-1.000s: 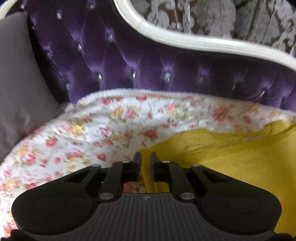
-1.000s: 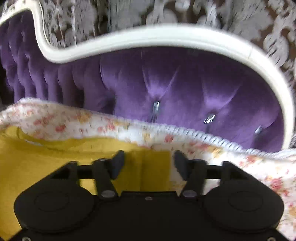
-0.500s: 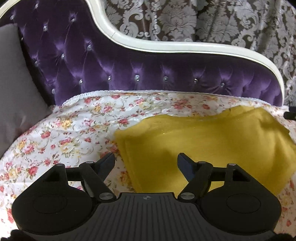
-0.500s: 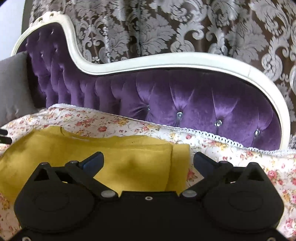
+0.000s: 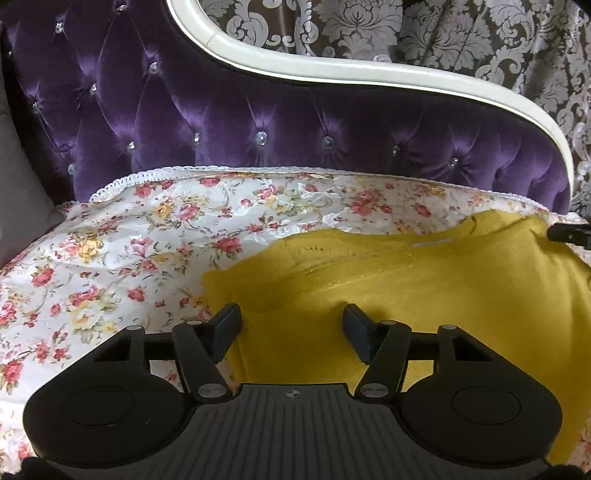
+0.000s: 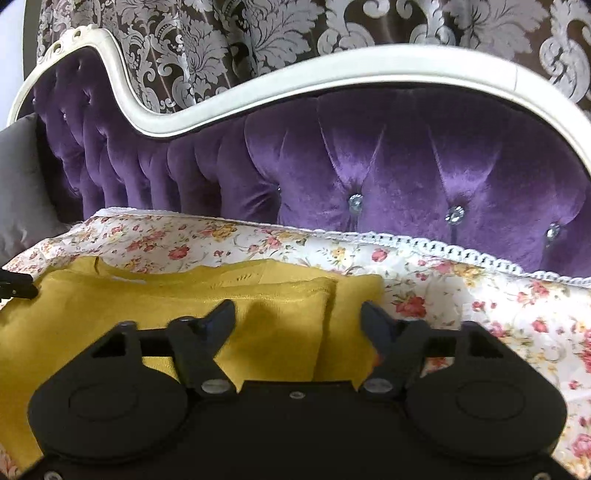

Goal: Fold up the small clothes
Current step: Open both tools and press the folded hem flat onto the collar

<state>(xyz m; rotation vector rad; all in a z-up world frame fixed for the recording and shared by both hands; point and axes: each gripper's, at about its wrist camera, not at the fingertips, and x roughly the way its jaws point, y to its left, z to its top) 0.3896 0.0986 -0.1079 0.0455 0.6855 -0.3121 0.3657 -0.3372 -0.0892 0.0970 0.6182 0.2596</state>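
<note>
A mustard-yellow garment (image 5: 424, 295) lies folded flat on the floral sheet (image 5: 147, 251) that covers the sofa seat. My left gripper (image 5: 291, 328) is open and empty, hovering over the garment's left edge. My right gripper (image 6: 297, 323) is open and empty, over the garment's (image 6: 129, 314) right edge, where a folded layer shows. The tip of the right gripper shows at the right edge of the left wrist view (image 5: 569, 232); the tip of the left gripper shows at the left edge of the right wrist view (image 6: 16, 286).
A purple tufted sofa back (image 5: 258, 110) with a white curved frame (image 5: 332, 74) rises behind the seat. A grey cushion (image 5: 18, 166) stands at the left. A patterned curtain (image 6: 258, 29) hangs behind the sofa.
Both grippers let go of the garment, opened and drew back from it. The garment now lies flat on the sheet.
</note>
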